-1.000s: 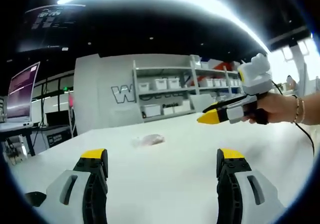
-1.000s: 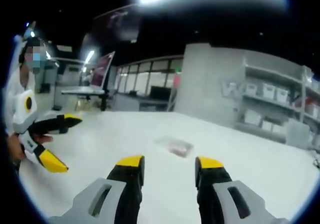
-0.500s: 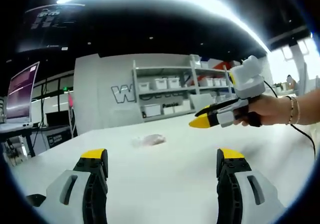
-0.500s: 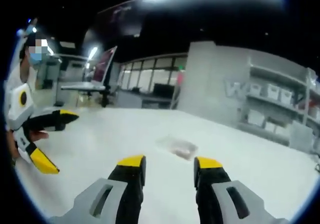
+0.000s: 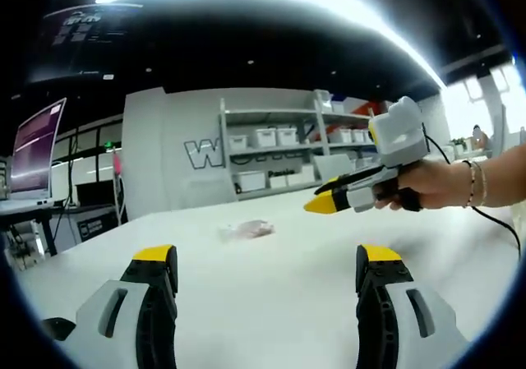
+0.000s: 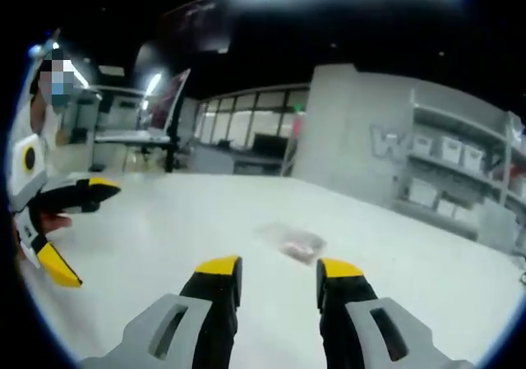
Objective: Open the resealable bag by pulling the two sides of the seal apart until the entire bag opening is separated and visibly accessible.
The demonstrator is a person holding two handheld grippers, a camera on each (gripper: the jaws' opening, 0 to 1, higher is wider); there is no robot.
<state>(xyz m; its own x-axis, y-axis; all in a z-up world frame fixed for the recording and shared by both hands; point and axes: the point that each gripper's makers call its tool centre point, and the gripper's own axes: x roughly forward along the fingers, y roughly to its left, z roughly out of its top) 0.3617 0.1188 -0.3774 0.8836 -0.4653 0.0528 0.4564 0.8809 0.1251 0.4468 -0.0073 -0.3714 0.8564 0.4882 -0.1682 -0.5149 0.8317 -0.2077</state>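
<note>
A small clear resealable bag point(image 5: 246, 231) with something pinkish inside lies flat on the white table point(image 5: 271, 303), well ahead of both grippers. My left gripper point(image 5: 267, 258) hovers over the table with its jaws wide apart and nothing between them. From the right, a hand holds my right gripper point(image 5: 320, 205) above the table, to the right of the bag. In the right gripper view the bag point(image 6: 289, 240) lies just beyond my right gripper point(image 6: 279, 267), which is open and empty. The left gripper point(image 6: 80, 231) shows at the far left, jaws spread.
Grey shelves with white bins point(image 5: 279, 139) stand behind the table's far edge. A monitor on a desk point(image 5: 37, 151) stands off to the left. A person point(image 6: 37, 131) is at the left rim of the right gripper view.
The right gripper has moved left across the left gripper view, closer to the bag. The bag has not moved. Both grippers stay open.
</note>
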